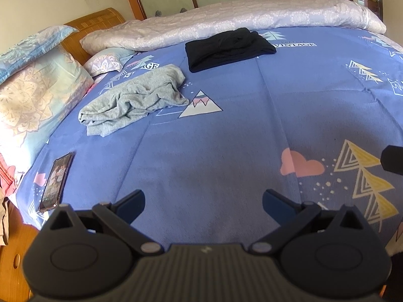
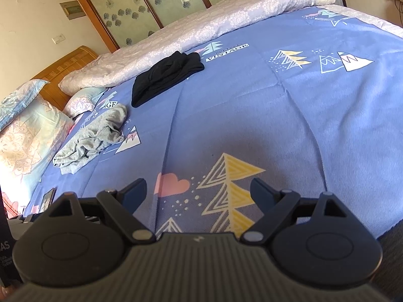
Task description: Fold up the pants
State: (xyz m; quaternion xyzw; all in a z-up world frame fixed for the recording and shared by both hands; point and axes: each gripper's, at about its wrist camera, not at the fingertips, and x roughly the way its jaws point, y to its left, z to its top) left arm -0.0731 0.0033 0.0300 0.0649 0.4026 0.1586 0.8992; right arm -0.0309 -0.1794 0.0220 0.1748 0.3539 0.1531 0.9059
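Both tongs are spread wide and hold nothing: the left gripper [image 1: 203, 201] and the right gripper [image 2: 199, 190] hover over bare blue bedsheet [image 1: 226, 151] near the front edge of the bed, well apart from any garment.

Two garments lie further up. A grey, crumpled piece, the grey pants [image 1: 133, 100], sits to the left near the pillows [image 1: 37, 93]; a dark, flatter bundle, the black pants [image 1: 226, 47], lies beyond it, just beside the rolled pale quilt [image 1: 226, 22]. From this angle I cannot be sure which is the piece to fold, or whether the black one is already folded, though it looks tidier.

Risks, as I judge them: pinching the sheet together with the cloth, since both are soft and lie flat on each other; gripping only one layer of the bunched grey fabric, so that it unravels unevenly when lifted; dragging a leg across the phone [image 1: 56, 181] lying on the left edge and nudging it off the bed.

Nothing stands between the grippers and the grey heap; only the long reach to the black one, with the quilt crowding its far side
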